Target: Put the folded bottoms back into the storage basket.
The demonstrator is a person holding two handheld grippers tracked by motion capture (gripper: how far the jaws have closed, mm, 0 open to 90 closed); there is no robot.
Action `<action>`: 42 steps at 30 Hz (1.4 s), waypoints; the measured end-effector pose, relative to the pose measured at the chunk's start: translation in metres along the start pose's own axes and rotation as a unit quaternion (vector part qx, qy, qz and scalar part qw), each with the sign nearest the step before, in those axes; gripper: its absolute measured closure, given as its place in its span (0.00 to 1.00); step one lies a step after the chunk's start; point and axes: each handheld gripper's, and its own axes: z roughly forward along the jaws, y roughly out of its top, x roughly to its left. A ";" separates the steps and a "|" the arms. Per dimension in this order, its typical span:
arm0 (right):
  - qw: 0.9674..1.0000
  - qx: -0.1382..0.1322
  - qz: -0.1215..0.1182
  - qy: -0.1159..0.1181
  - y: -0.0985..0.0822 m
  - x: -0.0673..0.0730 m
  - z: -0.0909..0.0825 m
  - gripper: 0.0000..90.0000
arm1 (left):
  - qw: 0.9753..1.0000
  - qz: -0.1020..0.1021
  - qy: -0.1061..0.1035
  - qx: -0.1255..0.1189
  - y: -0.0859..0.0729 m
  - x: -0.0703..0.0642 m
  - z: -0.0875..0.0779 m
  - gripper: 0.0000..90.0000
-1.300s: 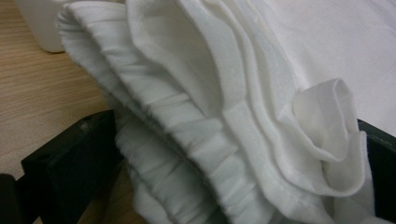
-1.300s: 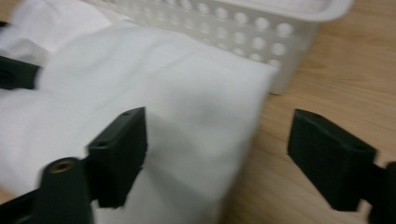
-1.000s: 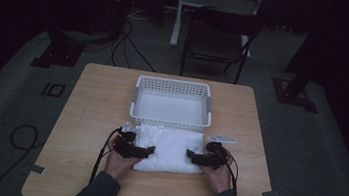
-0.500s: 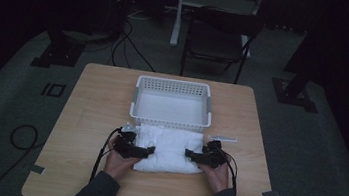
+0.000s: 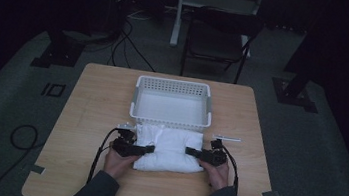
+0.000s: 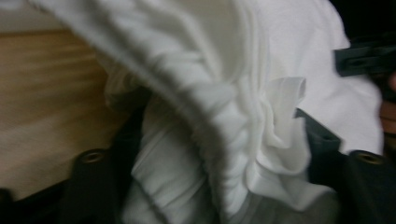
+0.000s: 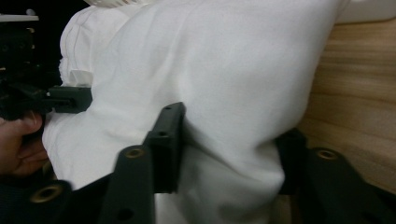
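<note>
Claw states are read from the two gripper views: the left claw (image 5: 147, 148) is closed on the left end of the folded white cloth (image 5: 170, 148), and the right claw (image 5: 191, 151) is closed on its right end. Both sets of jaws have just been closing, with cloth between them. In the left gripper view, bunched folds (image 6: 219, 140) are squeezed between the two black jaws; in the right gripper view, a thick wad of the cloth (image 7: 224, 154) is pinched the same way.

The cloth is laid on the table (image 5: 89, 118), at its near middle, just in front of the white basket (image 5: 170, 112) and possibly touching its near wall, though that cannot be settled in the dim high view.

The cloth is judged light, soft and limp, stacked in several layers. It can be expected to sag in the middle when lifted and to unfold if only the upper layers are caught. A hold at both short ends, taken deep enough to trap every layer, is judged best.

Both hands are rested low at the table, forearms brought in from the near edge, and the claws are held roughly level and pointed inward at each other across the bundle.
</note>
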 end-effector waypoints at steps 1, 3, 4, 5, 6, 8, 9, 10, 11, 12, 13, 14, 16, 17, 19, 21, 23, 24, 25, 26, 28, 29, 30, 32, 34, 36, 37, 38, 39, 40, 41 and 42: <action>1.000 -0.004 -0.013 -0.008 0.000 0.003 -0.001 0.68 | 1.000 0.006 0.001 0.001 0.000 -0.001 -0.001 0.46; 0.999 -0.009 -0.044 -0.030 -0.001 0.011 -0.001 0.71 | 1.000 0.023 0.008 0.000 0.001 -0.005 -0.003 0.50; 0.998 -0.011 -0.055 -0.038 -0.002 0.014 -0.002 0.72 | 1.000 0.029 0.012 -0.001 0.001 -0.007 -0.004 0.52; 0.997 -0.011 -0.061 -0.042 -0.002 0.016 -0.002 0.72 | 0.999 0.034 0.017 -0.001 0.000 -0.009 -0.004 0.53; 0.996 -0.013 -0.069 -0.046 -0.003 0.017 -0.003 0.72 | 0.999 0.041 0.022 -0.002 0.000 -0.011 -0.005 0.53; 0.994 -0.017 -0.087 -0.058 -0.004 0.022 -0.004 0.73 | 0.998 0.051 0.029 -0.006 -0.001 -0.014 -0.006 0.55; 0.994 -0.017 -0.087 -0.058 -0.004 0.022 -0.004 0.73 | 0.998 0.051 0.029 -0.006 -0.001 -0.014 -0.006 0.56; 0.992 -0.021 -0.103 -0.067 -0.005 0.026 -0.004 0.73 | 0.998 0.059 0.035 -0.011 -0.002 -0.018 -0.008 0.57; 0.992 -0.023 -0.106 -0.069 -0.005 0.027 -0.005 0.73 | 0.998 0.059 0.035 -0.011 -0.002 -0.018 -0.008 0.57; 0.992 -0.023 -0.106 -0.069 -0.005 0.027 -0.005 0.73 | 0.997 0.065 0.038 -0.011 -0.002 -0.019 -0.009 0.57; 0.989 -0.028 -0.122 -0.076 -0.007 0.031 -0.005 0.73 | 0.996 0.073 0.042 -0.012 -0.002 -0.021 -0.011 0.58; 0.988 -0.029 -0.128 -0.078 -0.007 0.032 -0.005 0.73 | 0.996 0.076 0.043 -0.014 -0.002 -0.022 -0.012 0.58; 0.987 -0.031 -0.134 -0.080 -0.008 0.034 -0.006 0.73 | 0.996 0.078 0.044 -0.014 -0.002 -0.022 -0.013 0.59; 0.986 -0.033 -0.141 -0.082 -0.008 0.036 -0.006 0.73 | 0.996 0.079 0.044 -0.014 -0.002 -0.023 -0.013 0.59; 0.983 -0.036 -0.157 -0.087 -0.010 0.039 -0.007 0.73 | 0.996 0.080 0.045 -0.017 -0.003 -0.025 -0.016 0.59; 0.981 -0.040 -0.169 -0.092 -0.011 0.042 -0.007 0.73 | 0.995 0.085 0.047 -0.020 -0.003 -0.027 -0.019 0.59; 0.978 -0.042 -0.179 -0.097 -0.012 0.045 -0.008 0.73 | 0.995 0.089 0.049 -0.022 -0.003 -0.029 -0.021 0.60; 0.977 -0.043 -0.184 -0.099 -0.012 0.047 -0.008 0.73 | 0.994 0.091 0.050 -0.023 -0.003 -0.031 -0.022 0.60; 0.975 -0.045 -0.190 -0.102 -0.013 0.049 -0.009 0.73 | 0.994 0.092 0.051 -0.025 -0.003 -0.032 -0.023 0.60; 0.974 -0.046 -0.196 -0.105 -0.013 0.051 -0.009 0.73 | 0.994 0.096 0.054 -0.026 -0.003 -0.033 -0.024 0.60; 0.972 -0.048 -0.202 -0.110 -0.014 0.055 -0.011 0.74 | 0.993 0.099 0.059 -0.028 -0.002 -0.037 -0.025 0.60; 0.972 -0.050 -0.203 -0.110 -0.014 0.056 -0.012 0.74 | 0.993 0.099 0.059 -0.028 -0.002 -0.037 -0.025 0.60; 0.971 -0.050 -0.206 -0.112 -0.014 0.057 -0.013 0.74 | 0.992 0.104 0.061 -0.030 -0.002 -0.041 -0.027 0.60; 0.969 -0.056 -0.213 -0.112 -0.014 0.060 -0.017 0.74 | 0.991 0.110 0.063 -0.035 -0.001 -0.044 -0.030 0.60; 0.968 -0.061 -0.217 -0.110 -0.013 0.062 -0.020 0.74 | 0.991 0.112 0.063 -0.040 0.000 -0.048 -0.033 0.60; 0.967 -0.065 -0.220 -0.109 -0.012 0.065 -0.023 0.74 | 0.990 0.116 0.064 -0.043 0.001 -0.051 -0.037 0.60; 0.967 -0.068 -0.222 -0.106 -0.012 0.067 -0.025 0.74 | 0.990 0.114 0.063 -0.044 0.001 -0.052 -0.039 0.60; 0.967 -0.070 -0.221 -0.105 -0.011 0.069 -0.026 0.74 | 0.990 0.115 0.063 -0.046 0.002 -0.054 -0.041 0.60; 0.967 -0.072 -0.221 -0.105 -0.011 0.071 -0.028 0.74 | 0.990 0.117 0.064 -0.049 0.002 -0.056 -0.043 0.60; 0.966 -0.075 -0.225 -0.106 -0.011 0.074 -0.030 0.74 | 0.990 0.119 0.064 -0.051 0.003 -0.057 -0.045 0.60; 0.965 -0.077 -0.228 -0.106 -0.011 0.075 -0.031 0.74 | 0.989 0.121 0.064 -0.052 0.003 -0.058 -0.047 0.60; 0.964 -0.079 -0.231 -0.107 -0.010 0.078 -0.032 0.74 | 0.989 0.122 0.064 -0.054 0.004 -0.059 -0.049 0.60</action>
